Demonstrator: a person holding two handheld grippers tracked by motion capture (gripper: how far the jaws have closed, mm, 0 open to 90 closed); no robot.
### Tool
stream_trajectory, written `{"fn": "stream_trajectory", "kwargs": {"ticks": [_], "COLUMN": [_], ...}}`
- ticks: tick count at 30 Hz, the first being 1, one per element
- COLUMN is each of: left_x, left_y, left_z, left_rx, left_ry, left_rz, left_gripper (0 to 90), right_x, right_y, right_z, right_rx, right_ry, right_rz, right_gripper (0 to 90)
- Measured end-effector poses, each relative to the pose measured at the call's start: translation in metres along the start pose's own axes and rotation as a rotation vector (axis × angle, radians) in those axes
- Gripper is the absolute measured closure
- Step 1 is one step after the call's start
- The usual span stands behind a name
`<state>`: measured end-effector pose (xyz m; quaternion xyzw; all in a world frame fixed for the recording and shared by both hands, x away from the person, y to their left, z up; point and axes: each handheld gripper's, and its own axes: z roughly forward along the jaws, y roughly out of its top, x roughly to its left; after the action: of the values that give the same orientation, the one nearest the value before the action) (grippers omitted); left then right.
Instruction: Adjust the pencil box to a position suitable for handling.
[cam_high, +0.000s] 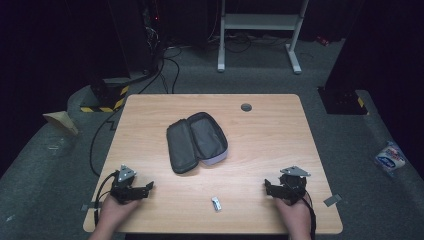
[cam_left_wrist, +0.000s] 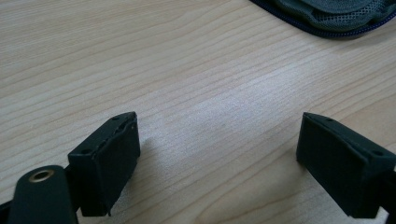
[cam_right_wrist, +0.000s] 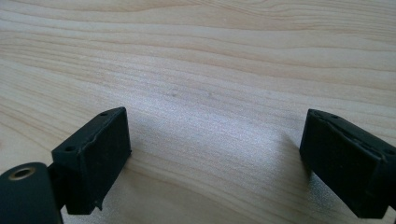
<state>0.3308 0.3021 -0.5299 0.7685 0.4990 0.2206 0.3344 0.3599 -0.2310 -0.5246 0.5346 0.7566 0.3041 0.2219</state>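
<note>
Well apart: pouch (cam_high: 197, 142), left tool (cam_high: 141, 189).

At the centre of the high view we see a light wooden surface (cam_high: 260, 150). Beyond it, at upper centre, stands a white metal desk frame (cam_high: 260, 22) on the grey carpeted floor (cam_high: 45, 165). At upper left we see black cables (cam_high: 170, 62) and a yellow-and-black striped base (cam_high: 107, 97); at far left, a tan cardboard scrap (cam_high: 61, 121); at right, a blue-and-white plastic packet (cam_high: 390, 158).
</note>
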Motion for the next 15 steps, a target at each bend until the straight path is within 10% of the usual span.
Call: {"fn": "stream_trajectory", "kwargs": {"ticks": [15], "left_x": [-0.001], "left_y": [0.0004], "left_z": [-0.0005], "left_rx": [0.006], "left_ry": [-0.003], "left_rz": [0.001], "left_gripper": [13.9], "right_x": [0.0002], "right_y": [-0.0006], "right_z": [-0.0005], "right_rx": [0.0], "right_ry": [-0.006], "right_rz": [0.005], "right_gripper": [8.3]}}
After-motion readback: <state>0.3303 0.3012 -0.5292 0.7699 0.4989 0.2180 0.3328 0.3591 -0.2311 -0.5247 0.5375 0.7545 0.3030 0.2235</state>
